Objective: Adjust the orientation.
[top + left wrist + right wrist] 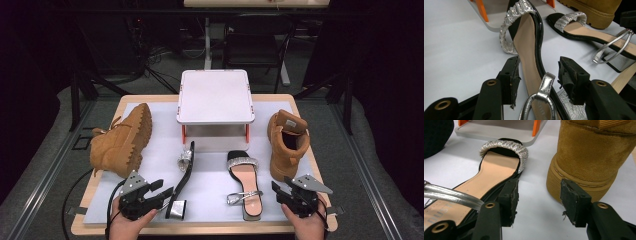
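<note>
**Two sandals, two boots, one stand**

Two tan boots (122,140) and two black sandals lay on the desk (210,190), one white stand (215,96) at upper centre. At lower left, the left gripper (167,192) had its fingers (510,80) part open astride the tipped sandal (529,50), the left pad touching its edge, the right apart. At lower right, the right gripper (276,189) stood open on nothing, between the flat sandal (491,170) and the right boot (589,157). Both wrists were cut off at the bottom edge.

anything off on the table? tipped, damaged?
Two pairs, one of each tipped: left sandal lies on its side between the left gripper jaws, and left boot is on its side. Right sandal and right boot stand upright.
</note>
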Action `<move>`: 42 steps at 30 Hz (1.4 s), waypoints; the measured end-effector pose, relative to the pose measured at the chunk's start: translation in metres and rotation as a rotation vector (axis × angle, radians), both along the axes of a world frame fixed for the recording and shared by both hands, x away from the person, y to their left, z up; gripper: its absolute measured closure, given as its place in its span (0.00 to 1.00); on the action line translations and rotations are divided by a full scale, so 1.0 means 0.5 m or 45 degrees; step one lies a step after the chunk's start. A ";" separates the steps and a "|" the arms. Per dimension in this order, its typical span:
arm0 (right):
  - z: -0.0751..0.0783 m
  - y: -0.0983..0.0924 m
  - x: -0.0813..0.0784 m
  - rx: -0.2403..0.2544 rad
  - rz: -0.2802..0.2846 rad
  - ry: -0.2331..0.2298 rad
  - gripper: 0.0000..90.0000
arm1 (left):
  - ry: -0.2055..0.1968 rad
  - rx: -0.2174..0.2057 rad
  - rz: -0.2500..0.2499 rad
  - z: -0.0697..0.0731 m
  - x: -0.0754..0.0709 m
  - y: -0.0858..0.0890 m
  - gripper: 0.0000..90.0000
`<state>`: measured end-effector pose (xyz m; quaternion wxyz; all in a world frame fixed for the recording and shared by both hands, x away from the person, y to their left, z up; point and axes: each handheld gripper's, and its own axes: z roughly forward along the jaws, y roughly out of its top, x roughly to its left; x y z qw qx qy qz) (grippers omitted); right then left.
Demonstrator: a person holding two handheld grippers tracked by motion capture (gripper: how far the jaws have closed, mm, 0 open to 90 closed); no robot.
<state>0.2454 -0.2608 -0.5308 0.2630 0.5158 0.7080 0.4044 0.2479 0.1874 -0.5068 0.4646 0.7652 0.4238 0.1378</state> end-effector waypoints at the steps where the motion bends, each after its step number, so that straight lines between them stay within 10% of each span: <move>1: 0.000 0.000 0.000 0.001 0.001 0.000 0.54 | 0.005 0.003 -0.005 -0.001 0.000 -0.002 0.59; 18: -0.003 0.000 0.002 0.014 0.008 0.013 0.54 | 0.064 -0.018 -0.074 -0.010 0.007 -0.019 0.87; 42: -0.004 -0.004 0.002 0.031 -0.001 0.024 0.54 | 0.059 -0.033 -0.114 -0.005 0.010 -0.034 0.90</move>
